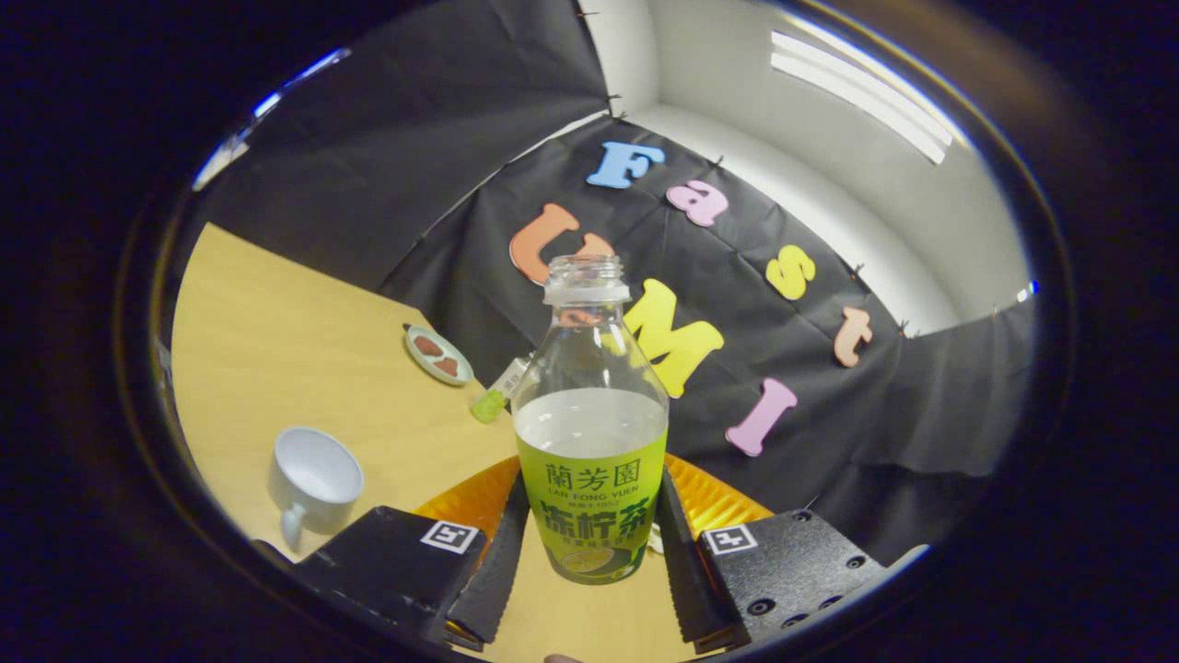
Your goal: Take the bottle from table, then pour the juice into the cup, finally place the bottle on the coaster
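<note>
Gripper view puts the bottle (590, 442) right between the two fingers (497, 552), which close in on its lower body from either side. Both pads look pressed against the label, so I judge the gripper (586, 552) to be clamped on it, though the exact contact is hard to confirm where the label curves away.

The bottle is clear plastic, uncapped, with an open threaded neck. A bright green label wraps its lower half, and pale liquid fills it to just above the label's top edge; the upper part is empty. It stands upright relative to the fingers, while the table (304, 368) slants across behind it, so the whole gripper seems rolled or lifted.

As to progress, the bottle appears taken in hand. The white cup (316, 479) sits on the table off to the left of the fingers, and no juice is visible in it, so pouring looks yet to come. An orange ribbed disc (718, 502) lies just behind the bottle's base, probably the coaster for the final step. Further back lie a small dish (438, 354) and a little green-capped vial (497, 391), near the wall.
</note>
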### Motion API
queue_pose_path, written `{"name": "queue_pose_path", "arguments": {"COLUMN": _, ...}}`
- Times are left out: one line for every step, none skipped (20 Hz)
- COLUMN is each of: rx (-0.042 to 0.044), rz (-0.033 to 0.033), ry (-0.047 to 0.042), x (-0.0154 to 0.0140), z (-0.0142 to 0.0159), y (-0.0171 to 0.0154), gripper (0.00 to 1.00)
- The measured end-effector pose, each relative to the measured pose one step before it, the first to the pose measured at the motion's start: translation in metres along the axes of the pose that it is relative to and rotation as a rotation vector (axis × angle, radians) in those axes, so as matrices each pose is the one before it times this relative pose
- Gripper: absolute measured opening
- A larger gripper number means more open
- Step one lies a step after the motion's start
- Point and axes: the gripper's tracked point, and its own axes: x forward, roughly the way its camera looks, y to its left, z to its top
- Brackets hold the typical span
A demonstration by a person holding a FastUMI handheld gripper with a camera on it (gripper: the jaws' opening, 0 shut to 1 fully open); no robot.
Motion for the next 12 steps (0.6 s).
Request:
{"name": "queue_pose_path", "arguments": {"rx": 0.06340, "rz": 0.01130, "ry": -0.00871, "x": -0.00127, "z": 0.00513, "y": -0.00157, "gripper": 0.74}}
{"name": "queue_pose_path", "arguments": {"rx": 0.05395, "rz": 0.01075, "ry": -0.01148, "x": -0.00086, "z": 0.00469, "y": -0.00332, "gripper": 0.74}}
{"name": "queue_pose_path", "arguments": {"rx": 0.04555, "rz": 0.00950, "ry": -0.01438, "x": 0.00156, "z": 0.00718, "y": -0.00246, "gripper": 0.74}}
{"name": "queue_pose_path", "arguments": {"rx": 0.03547, "rz": 0.00655, "ry": -0.01098, "x": 0.00230, "z": 0.00566, "y": -0.00367, "gripper": 0.74}}
{"name": "queue_pose_path", "arguments": {"rx": 0.03019, "rz": 0.00993, "ry": -0.00355, "x": 0.00400, "z": 0.00445, "y": -0.00326, "gripper": 0.74}}
{"name": "queue_pose_path", "arguments": {"rx": 0.04054, "rz": 0.01393, "ry": -0.00548, "x": 0.00397, "z": 0.00336, "y": 0.00002, "gripper": 0.74}}
{"name": "queue_pose_path", "arguments": {"rx": 0.04328, "rz": 0.01366, "ry": 0.00293, "x": 0.00524, "z": 0.00237, "y": -0.00116, "gripper": 0.74}}
{"name": "queue_pose_path", "arguments": {"rx": 0.04824, "rz": 0.01976, "ry": 0.00918, "x": 0.00604, "z": -0.00050, "y": -0.00153, "gripper": 0.74}}
{"name": "queue_pose_path", "arguments": {"rx": 0.05376, "rz": 0.02040, "ry": 0.01240, "x": 0.00717, "z": -0.00203, "y": 0.00015, "gripper": 0.74}}
{"name": "queue_pose_path", "arguments": {"rx": 0.05274, "rz": 0.01787, "ry": 0.01326, "x": 0.00759, "z": -0.00246, "y": 0.00172, "gripper": 0.74}}
{"name": "queue_pose_path", "arguments": {"rx": 0.04272, "rz": 0.01694, "ry": 0.01343, "x": 0.00652, "z": -0.00264, "y": 0.00039, "gripper": 0.74}}
{"name": "queue_pose_path", "arguments": {"rx": 0.02931, "rz": 0.00976, "ry": 0.00947, "x": 0.00910, "z": -0.00370, "y": 0.00219, "gripper": 0.74}}
